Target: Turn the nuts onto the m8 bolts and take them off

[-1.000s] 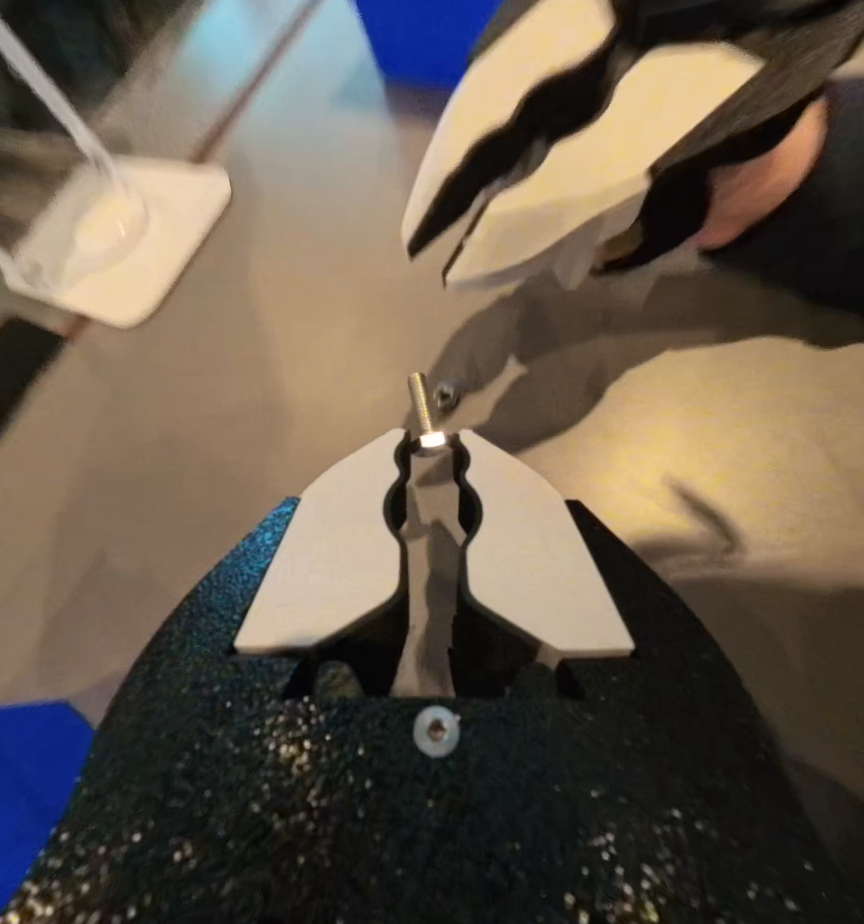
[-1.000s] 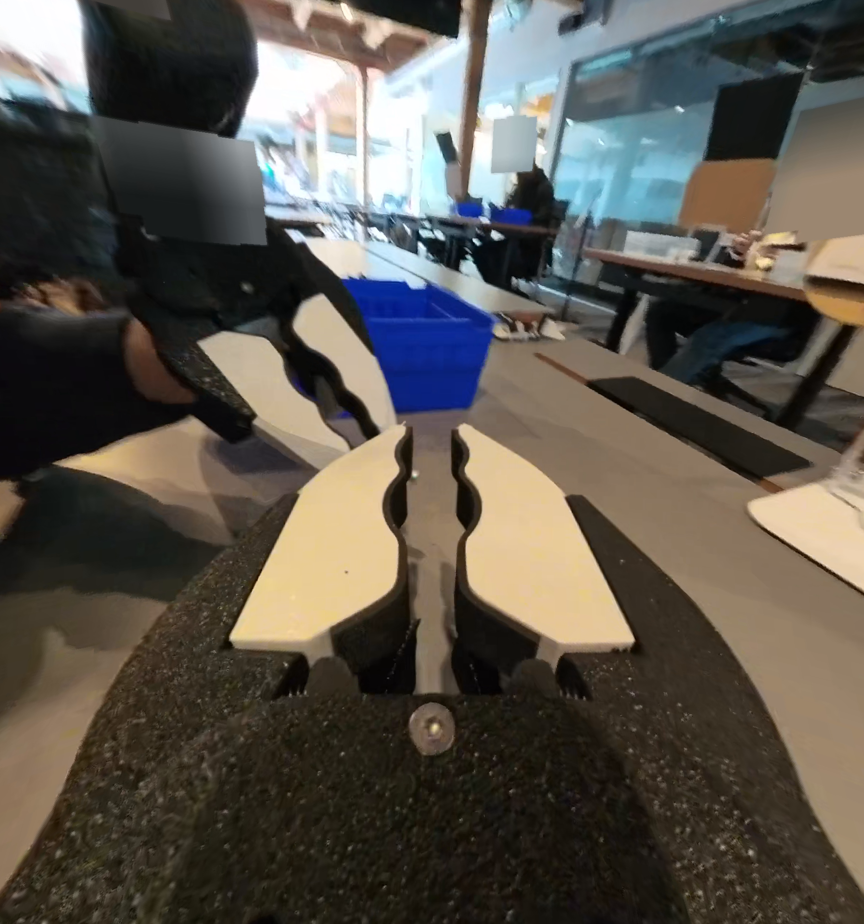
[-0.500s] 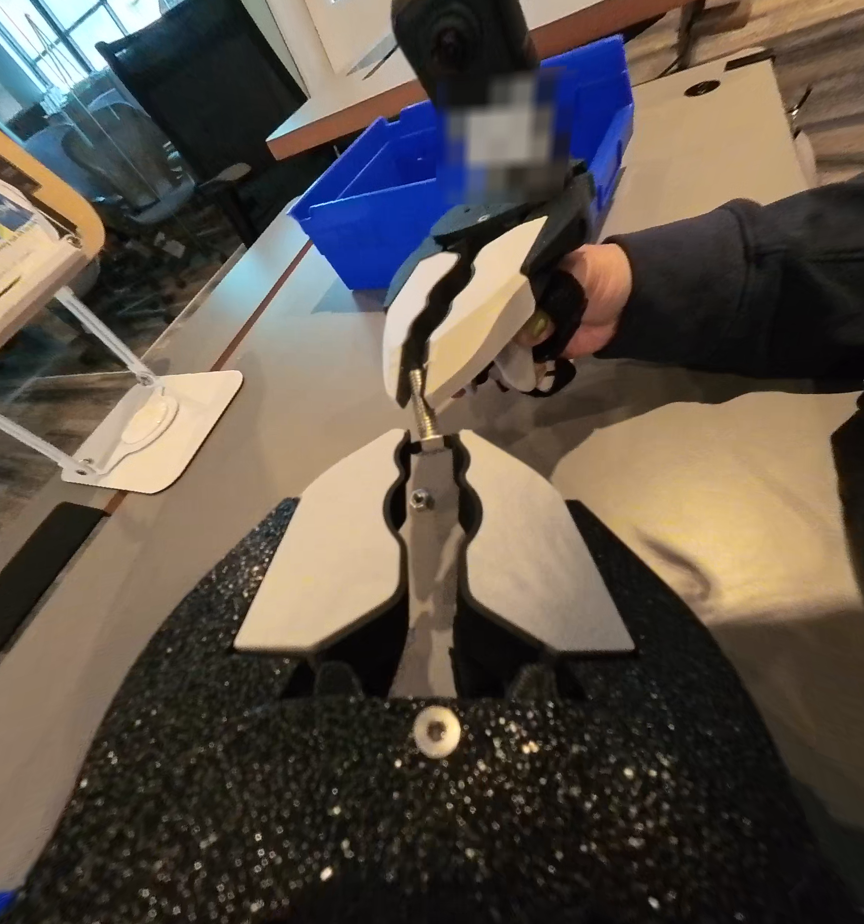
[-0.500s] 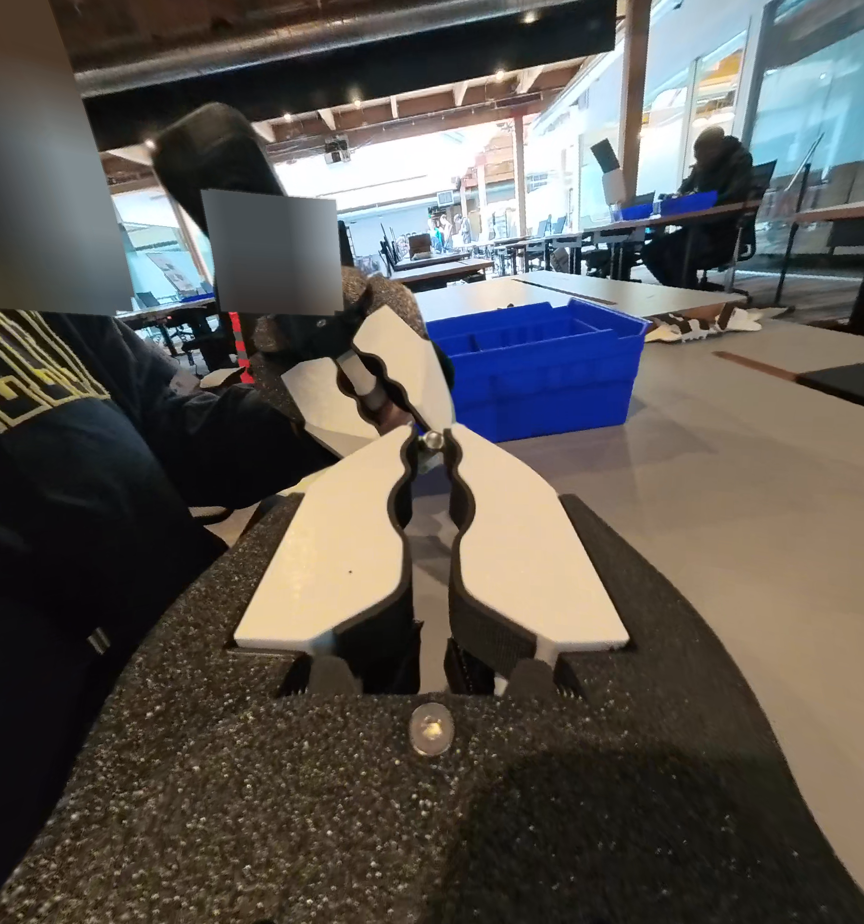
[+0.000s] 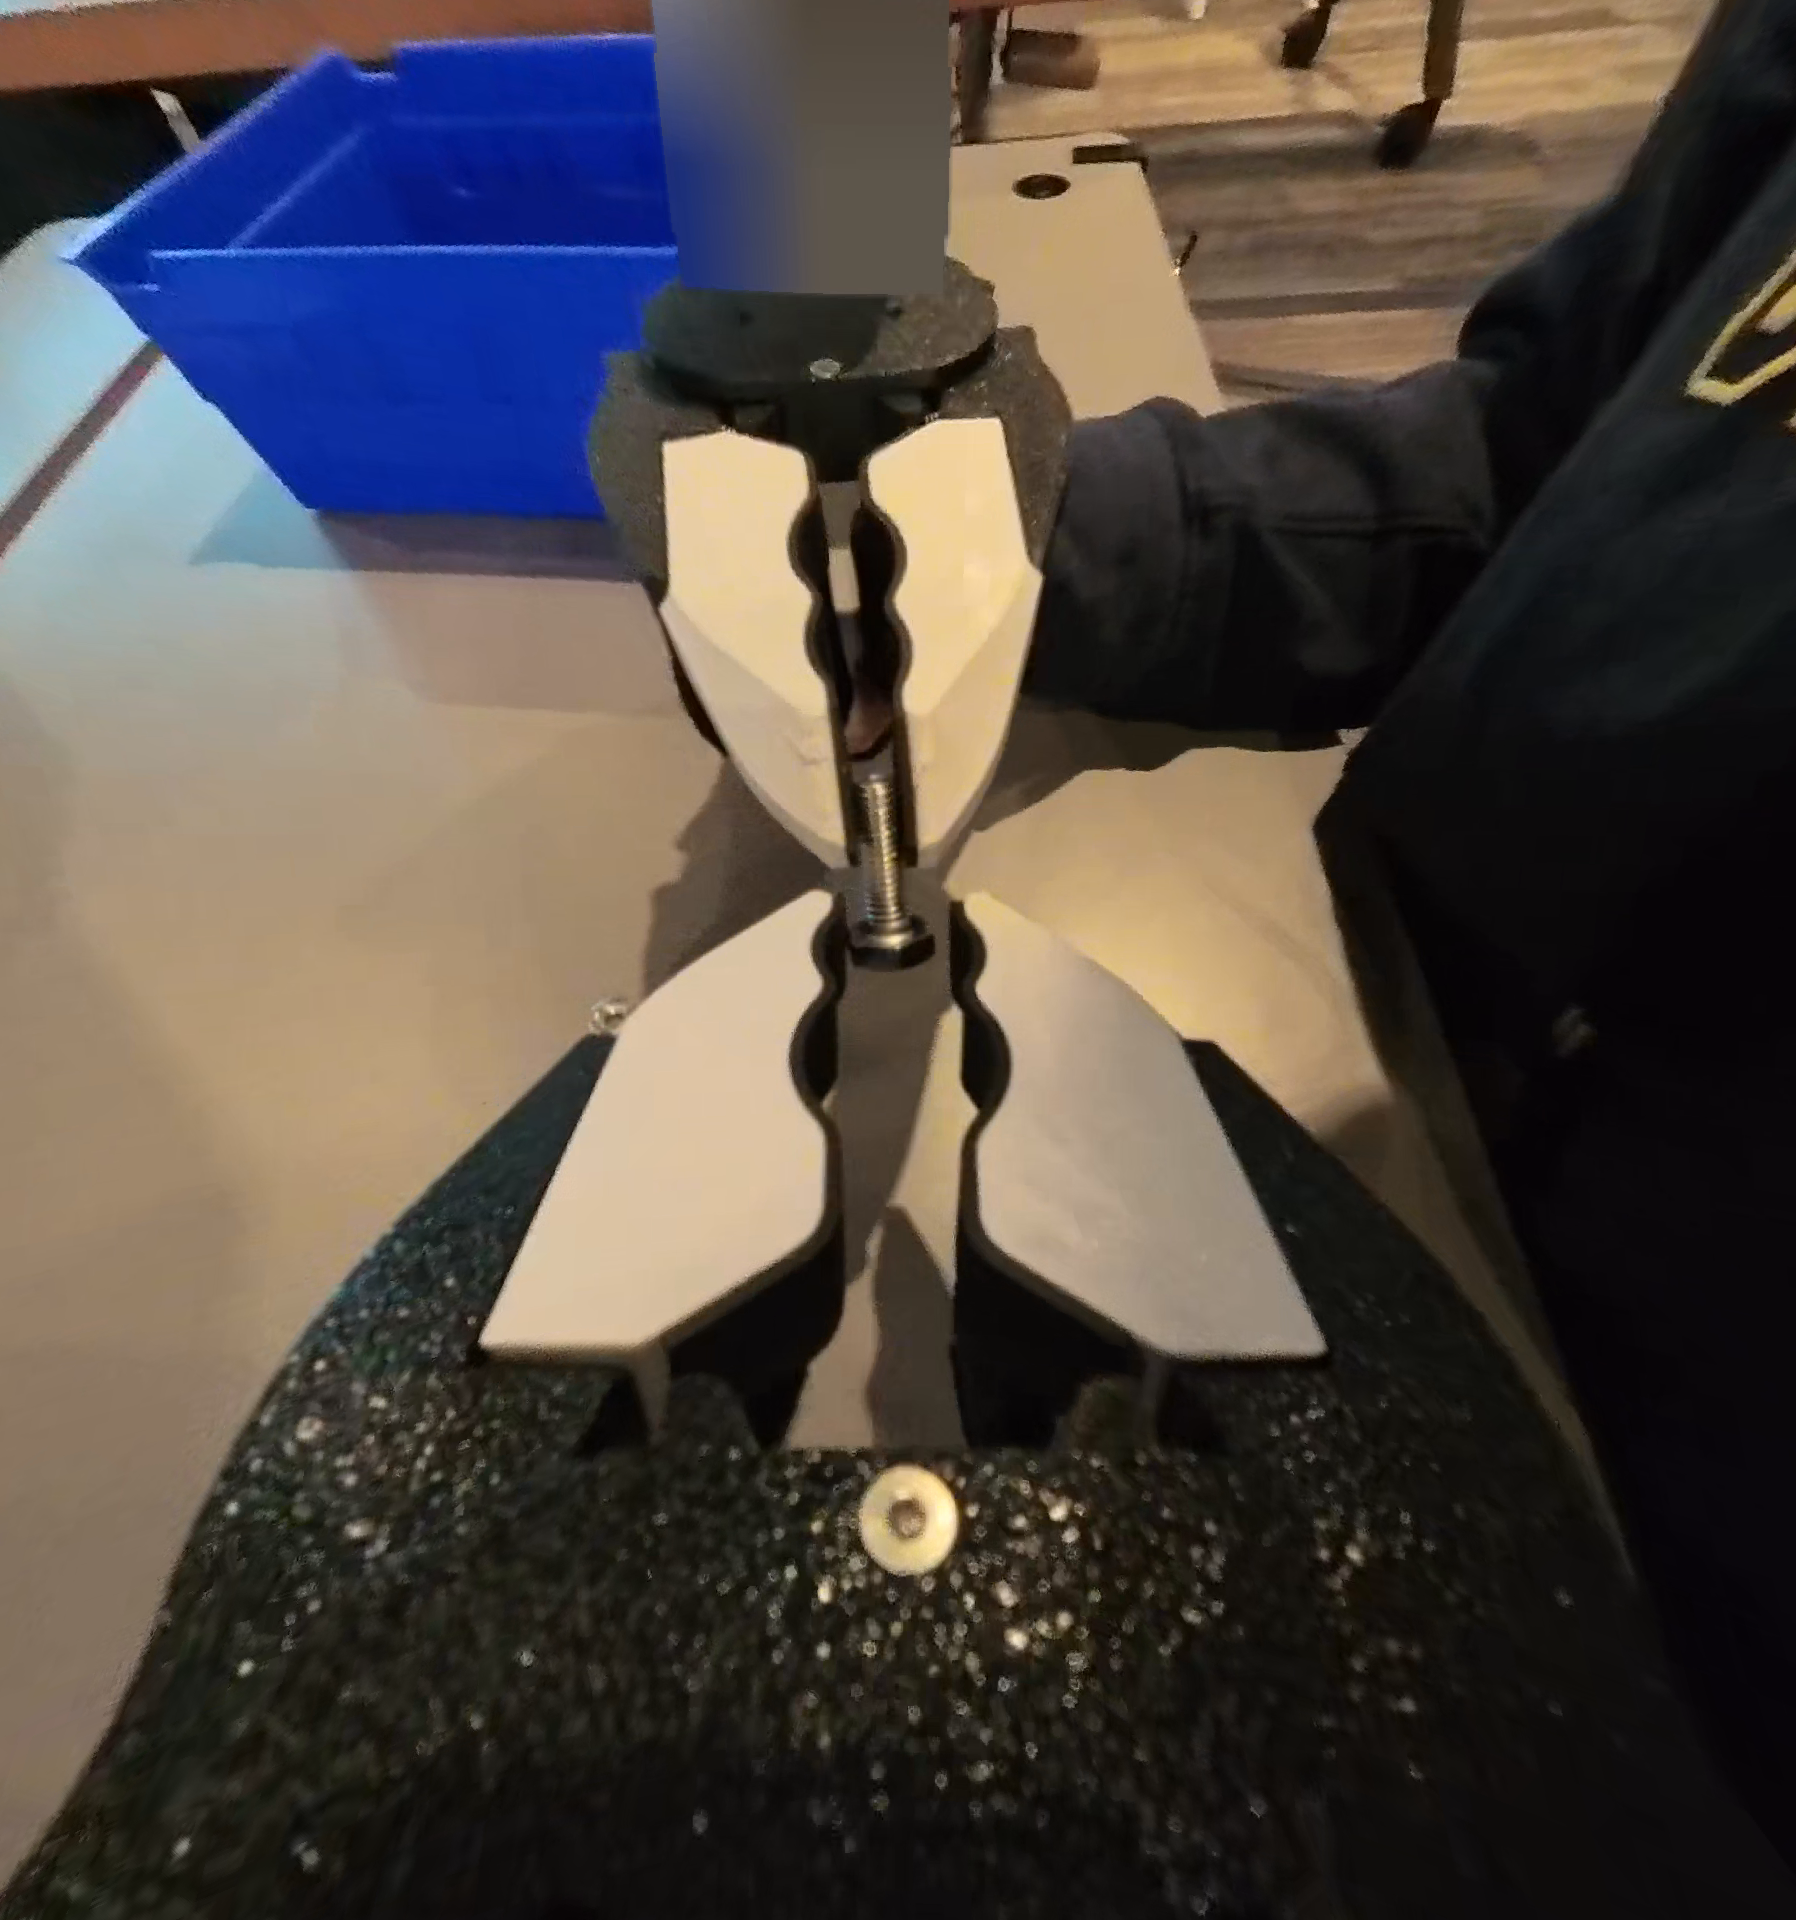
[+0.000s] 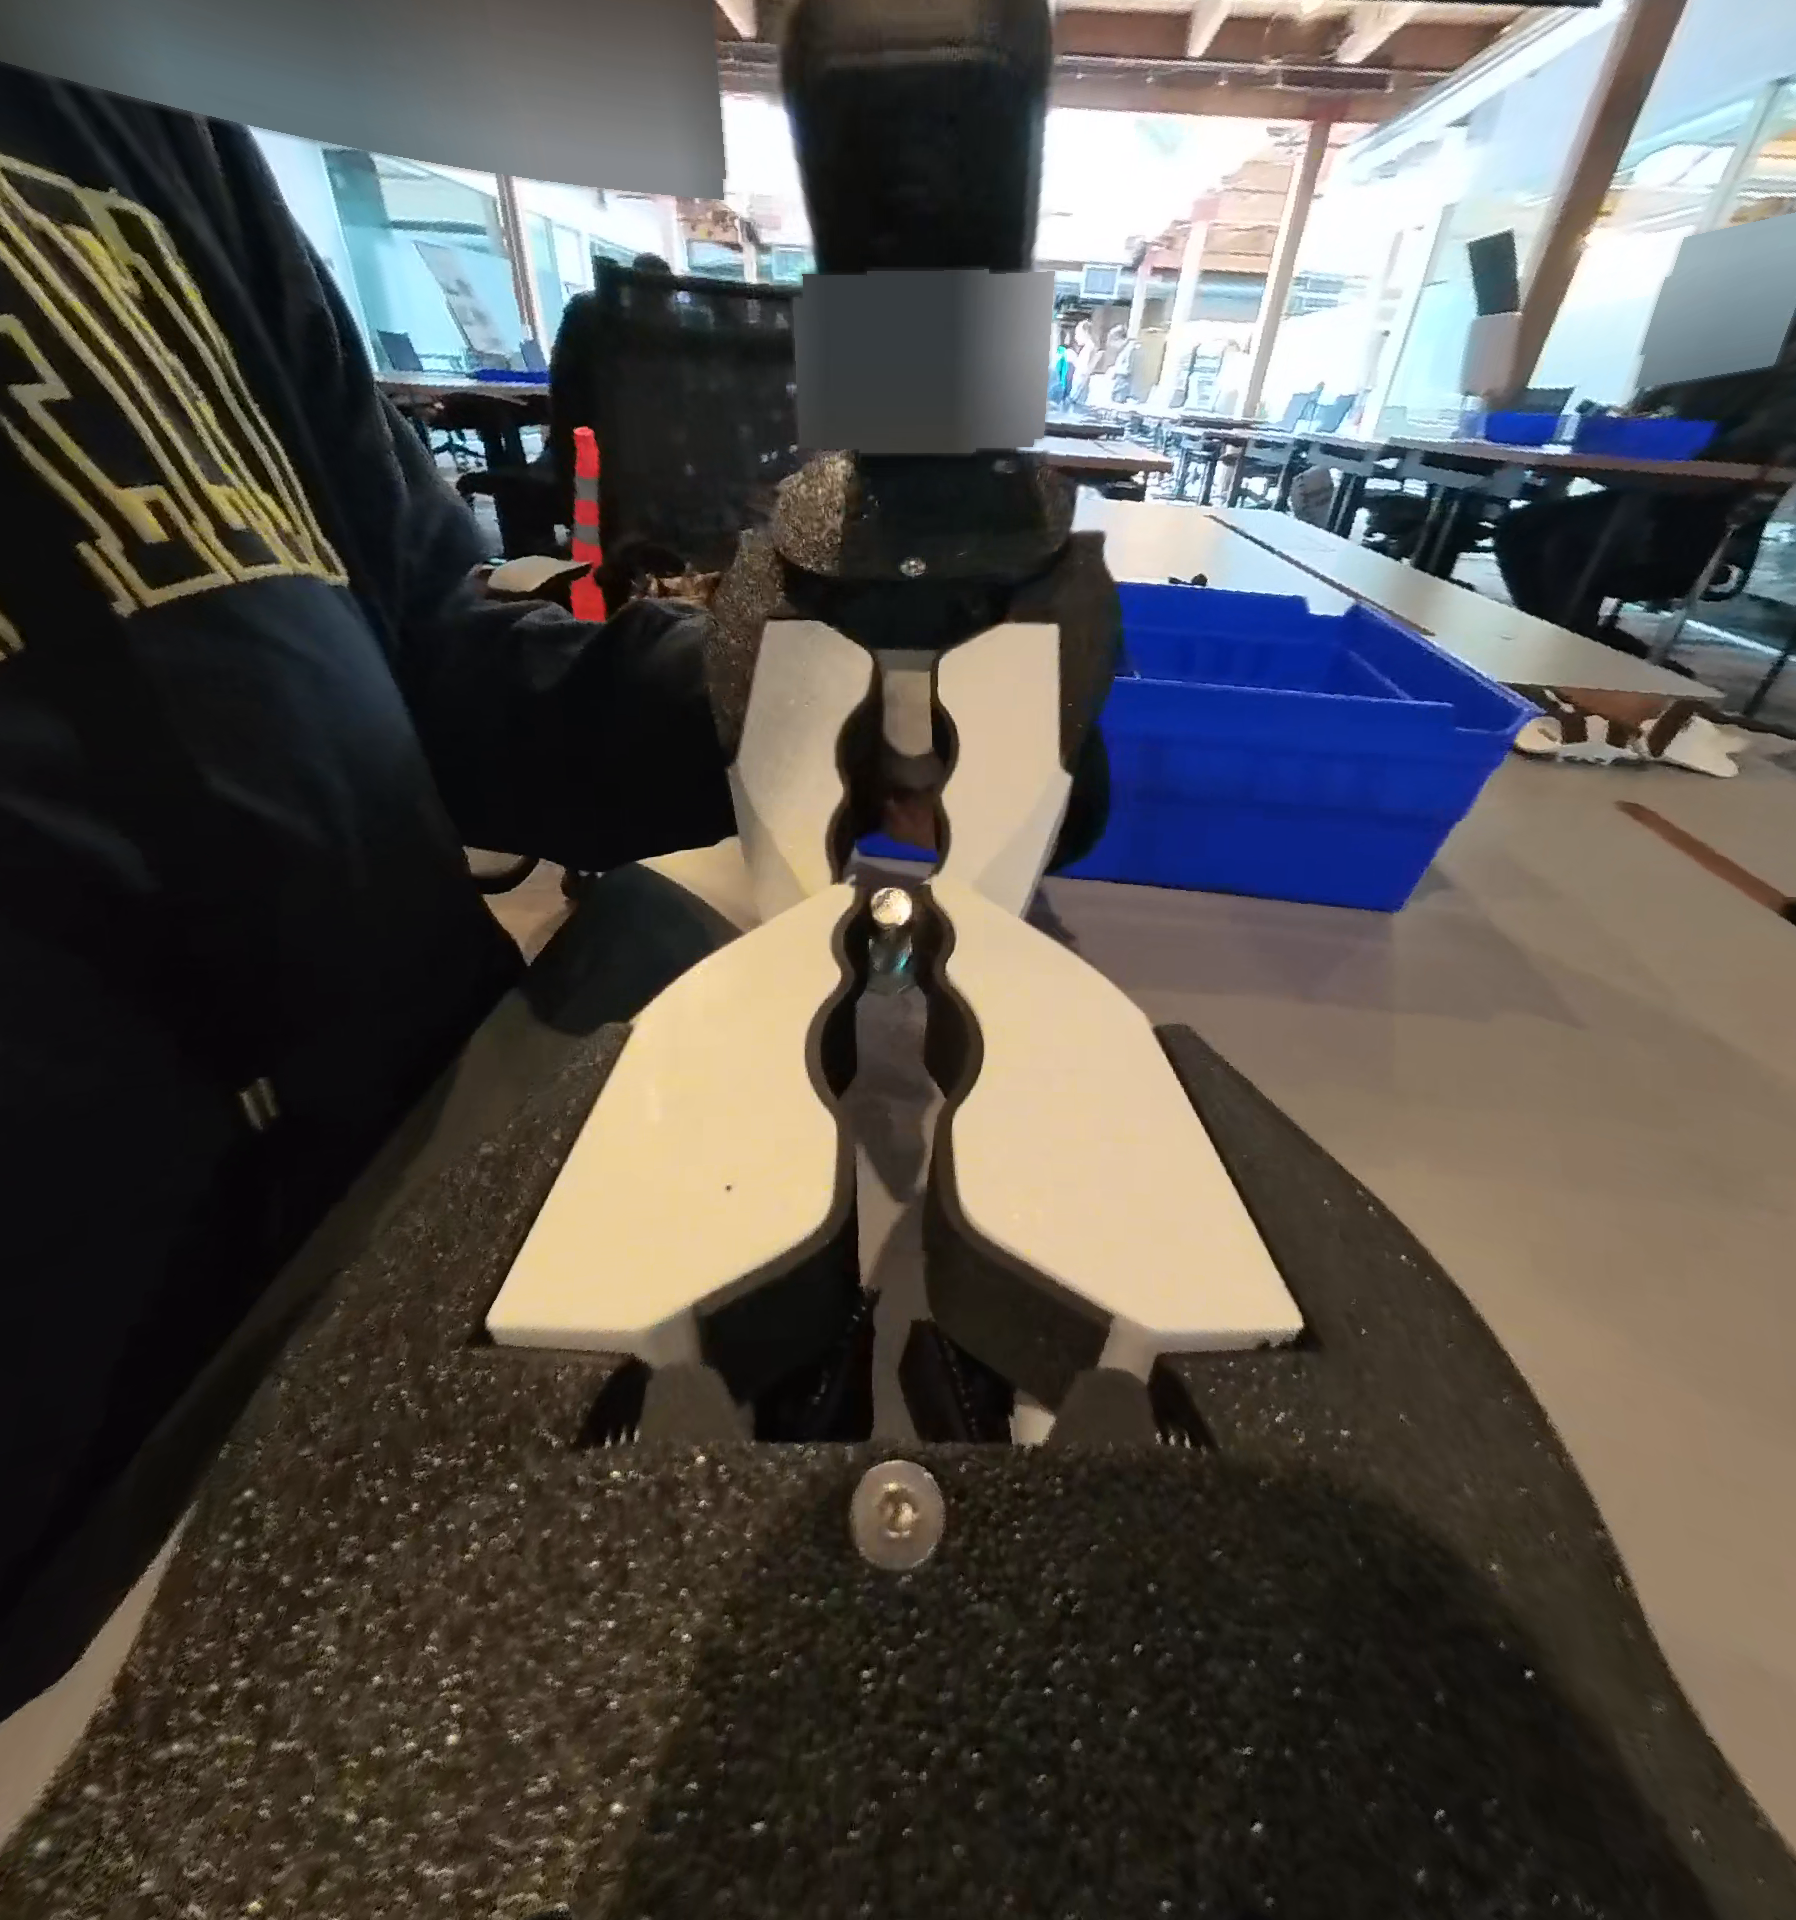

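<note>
Blue bin (image 5: 385,343) at the table's (image 5: 250,883) far edge, divided into compartments; contents not visible. Right gripper (image 5: 876,831) clamped on the bolt (image 5: 878,831) shank. Left gripper (image 5: 889,940) parted, bolt head between its tips, pads clear of it. Loose nut (image 5: 608,1006) on the table beside the left gripper.

Two handheld grippers, alike: speckled black grainy shells, left gripper (image 5: 886,914) and right gripper (image 6: 892,899), each with pale grey-white fingers (image 5: 686,1132) edged in wavy black pads and one silver screw (image 5: 909,1536) (probably hex-socket). Dark navy sleeve (image 5: 1258,561), yellow-lined print on the sweatshirt (image 6: 115,416).
</note>
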Motion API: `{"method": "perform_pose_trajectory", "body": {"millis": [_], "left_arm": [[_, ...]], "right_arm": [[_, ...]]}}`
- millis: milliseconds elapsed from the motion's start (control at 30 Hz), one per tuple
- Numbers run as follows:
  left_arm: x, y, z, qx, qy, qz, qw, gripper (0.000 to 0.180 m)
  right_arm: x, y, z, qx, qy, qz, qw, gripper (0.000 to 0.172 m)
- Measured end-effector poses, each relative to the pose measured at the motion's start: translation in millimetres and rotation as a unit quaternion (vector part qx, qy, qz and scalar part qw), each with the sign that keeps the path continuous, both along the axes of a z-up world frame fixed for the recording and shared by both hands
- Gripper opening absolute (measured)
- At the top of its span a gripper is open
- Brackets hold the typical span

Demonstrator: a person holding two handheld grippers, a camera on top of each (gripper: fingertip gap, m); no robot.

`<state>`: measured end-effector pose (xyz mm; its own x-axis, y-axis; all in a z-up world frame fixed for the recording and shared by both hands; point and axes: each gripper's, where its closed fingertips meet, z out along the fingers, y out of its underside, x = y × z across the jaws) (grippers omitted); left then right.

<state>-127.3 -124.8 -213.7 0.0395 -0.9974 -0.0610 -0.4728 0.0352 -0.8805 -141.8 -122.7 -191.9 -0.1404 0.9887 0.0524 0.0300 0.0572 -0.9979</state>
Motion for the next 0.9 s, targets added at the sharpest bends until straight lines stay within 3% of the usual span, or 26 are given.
{"method": "perform_pose_trajectory", "body": {"millis": [200,633,900], "left_arm": [[-4,7,-8,-0.003,0.019,0.013,1.0,0.024],[1,12,1,0.018,-0.029,0.02,0.999,0.015],[2,18,7,0.034,-0.058,0.036,0.997,0.023]], "right_arm": [[0,5,3,-0.005,0.014,-0.011,1.0,0.008],[3,11,7,-0.002,0.031,-0.027,0.999,0.008],[4,13,10,-0.005,0.042,-0.029,0.999,0.008]]}}
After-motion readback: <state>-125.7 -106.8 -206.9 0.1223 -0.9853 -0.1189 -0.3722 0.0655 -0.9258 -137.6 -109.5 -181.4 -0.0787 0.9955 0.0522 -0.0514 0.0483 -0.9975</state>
